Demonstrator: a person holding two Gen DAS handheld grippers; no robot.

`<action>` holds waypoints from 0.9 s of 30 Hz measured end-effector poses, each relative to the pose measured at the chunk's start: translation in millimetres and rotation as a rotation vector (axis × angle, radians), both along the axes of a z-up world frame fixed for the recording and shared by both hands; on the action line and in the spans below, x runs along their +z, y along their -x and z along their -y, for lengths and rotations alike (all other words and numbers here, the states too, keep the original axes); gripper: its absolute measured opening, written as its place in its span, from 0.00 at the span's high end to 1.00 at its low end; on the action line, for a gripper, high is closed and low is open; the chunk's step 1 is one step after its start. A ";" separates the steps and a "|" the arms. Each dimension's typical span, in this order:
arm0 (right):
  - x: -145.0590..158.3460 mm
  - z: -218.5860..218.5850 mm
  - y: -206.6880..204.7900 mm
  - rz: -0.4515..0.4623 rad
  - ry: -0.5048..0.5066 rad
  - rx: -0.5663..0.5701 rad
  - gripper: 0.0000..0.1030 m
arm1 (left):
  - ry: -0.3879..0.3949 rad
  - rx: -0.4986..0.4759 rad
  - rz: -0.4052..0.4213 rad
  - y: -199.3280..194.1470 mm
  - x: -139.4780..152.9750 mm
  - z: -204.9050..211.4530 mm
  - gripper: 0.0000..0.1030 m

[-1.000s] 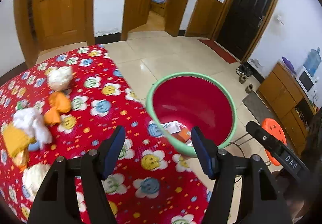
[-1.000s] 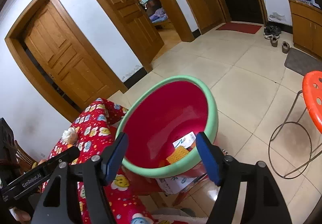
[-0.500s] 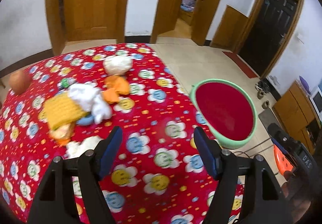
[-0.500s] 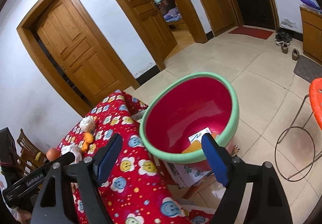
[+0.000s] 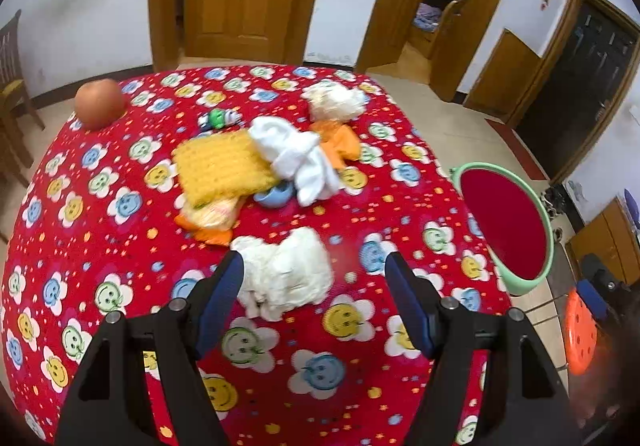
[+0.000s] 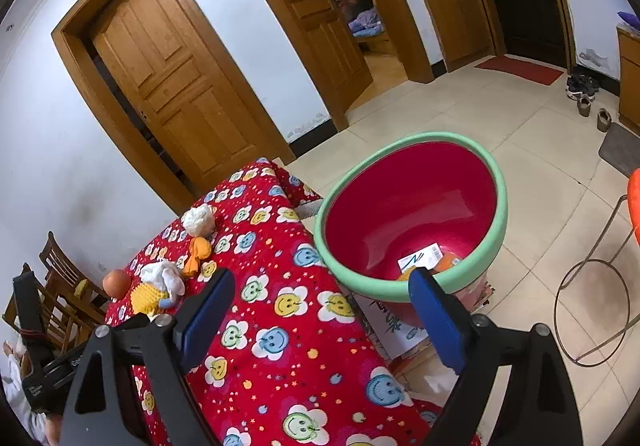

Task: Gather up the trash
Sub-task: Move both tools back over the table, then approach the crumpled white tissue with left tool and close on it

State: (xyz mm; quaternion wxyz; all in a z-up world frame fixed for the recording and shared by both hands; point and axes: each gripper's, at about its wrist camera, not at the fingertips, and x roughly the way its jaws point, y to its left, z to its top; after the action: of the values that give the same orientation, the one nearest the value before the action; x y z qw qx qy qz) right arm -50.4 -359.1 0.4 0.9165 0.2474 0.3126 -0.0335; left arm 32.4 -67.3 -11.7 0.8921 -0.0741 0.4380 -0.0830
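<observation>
My left gripper [image 5: 315, 270] is open, low over the red smiley tablecloth [image 5: 120, 246], with a crumpled white tissue [image 5: 284, 274] lying between its fingertips, untouched. Beyond it lie a yellow knitted cloth [image 5: 222, 165], a white rag [image 5: 296, 153], an orange wrapper [image 5: 338, 137] and another white paper wad [image 5: 332, 101]. The red basin with a green rim [image 5: 506, 224] stands off the table's right edge. My right gripper [image 6: 320, 280] hangs before that basin [image 6: 400, 137], its jaws opening with nothing between them. A white label [image 6: 420, 258] and orange scraps lie inside the basin.
A round orange-brown fruit [image 5: 100, 103], a small blue cup [image 5: 276, 195] and a green-and-white item [image 5: 218, 118] are also on the table. An orange stool [image 5: 580, 330] stands right of the basin, a cardboard box [image 6: 384, 322] under it. Wooden chairs [image 6: 60, 278] stand left.
The left gripper swung left from the basin to the trash pile, and the white tissue now lies between its fingers. The right gripper drew back from the basin and its jaws widened.
</observation>
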 end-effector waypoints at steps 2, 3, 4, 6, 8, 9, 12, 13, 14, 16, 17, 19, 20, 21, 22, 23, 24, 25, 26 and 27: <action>-0.4 -3.9 -0.9 -0.004 0.003 0.006 0.12 | -0.001 0.010 -0.004 -0.5 -3.6 -3.2 0.29; -0.8 -5.5 -1.9 -0.006 0.004 0.009 0.12 | -0.001 0.016 -0.009 -1.4 -6.2 -5.1 0.29; -1.5 -6.9 -2.6 -0.010 0.006 0.013 0.12 | 0.001 0.020 -0.014 -1.9 -8.0 -6.1 0.29; -3.2 -9.3 -3.3 -0.016 0.006 0.017 0.12 | 0.011 0.026 -0.027 -4.0 -13.1 -8.6 0.29; -4.4 -10.9 -5.1 -0.023 0.007 0.023 0.12 | 0.013 0.029 -0.037 -5.6 -16.6 -8.9 0.29; -5.5 -11.7 -5.5 -0.026 0.007 0.024 0.12 | 0.012 0.030 -0.043 -6.9 -19.3 -8.7 0.29; -8.6 -13.8 -7.4 -0.036 0.006 0.031 0.12 | 0.016 0.029 -0.059 -10.7 -25.2 -8.0 0.29; -9.4 -14.1 -7.9 -0.039 0.006 0.033 0.12 | 0.017 0.029 -0.063 -11.5 -26.6 -7.5 0.29; -9.5 -14.5 -7.3 -0.041 0.006 0.035 0.12 | 0.018 0.029 -0.069 -12.9 -28.4 -7.2 0.29; -11.2 -15.2 -9.1 -0.047 0.004 0.038 0.12 | 0.020 0.030 -0.080 -15.9 -32.2 -6.9 0.29; -11.8 -15.5 -9.7 -0.049 0.004 0.039 0.12 | 0.020 0.030 -0.082 -16.5 -33.1 -6.4 0.29; -13.4 -15.6 -11.6 -0.056 0.003 0.041 0.12 | 0.018 0.028 -0.089 -19.2 -36.1 -5.2 0.29; -14.5 -15.8 -12.6 -0.059 0.002 0.042 0.12 | 0.018 0.028 -0.091 -19.9 -36.9 -5.2 0.30; -15.8 -15.9 -13.8 -0.063 0.000 0.044 0.12 | 0.017 0.029 -0.092 -20.9 -38.1 -5.1 0.30; -16.8 -16.0 -14.1 -0.066 0.000 0.045 0.12 | 0.016 0.029 -0.092 -21.3 -38.8 -5.1 0.30; -17.9 -16.4 -15.0 -0.069 0.000 0.046 0.12 | 0.013 0.027 -0.092 -22.2 -40.0 -4.9 0.30; -19.0 -16.6 -16.2 -0.073 -0.002 0.048 0.12 | 0.012 0.026 -0.092 -22.9 -40.7 -4.9 0.30; -20.0 -16.6 -16.9 -0.076 -0.003 0.049 0.12 | 0.010 0.026 -0.092 -23.5 -41.5 -5.2 0.30; -20.9 -16.9 -17.8 -0.078 -0.003 0.050 0.12 | 0.008 0.026 -0.095 -25.0 -42.9 -4.9 0.30; -21.8 -17.0 -18.6 -0.081 -0.003 0.051 0.12 | 0.008 0.025 -0.097 -25.7 -44.2 -5.2 0.31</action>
State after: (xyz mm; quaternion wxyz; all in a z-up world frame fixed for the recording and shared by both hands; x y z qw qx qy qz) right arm -31.7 -342.1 -21.3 0.9034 0.2391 0.3555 -0.0197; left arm 58.1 -62.2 -55.9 0.8704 -0.0869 0.4794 -0.0699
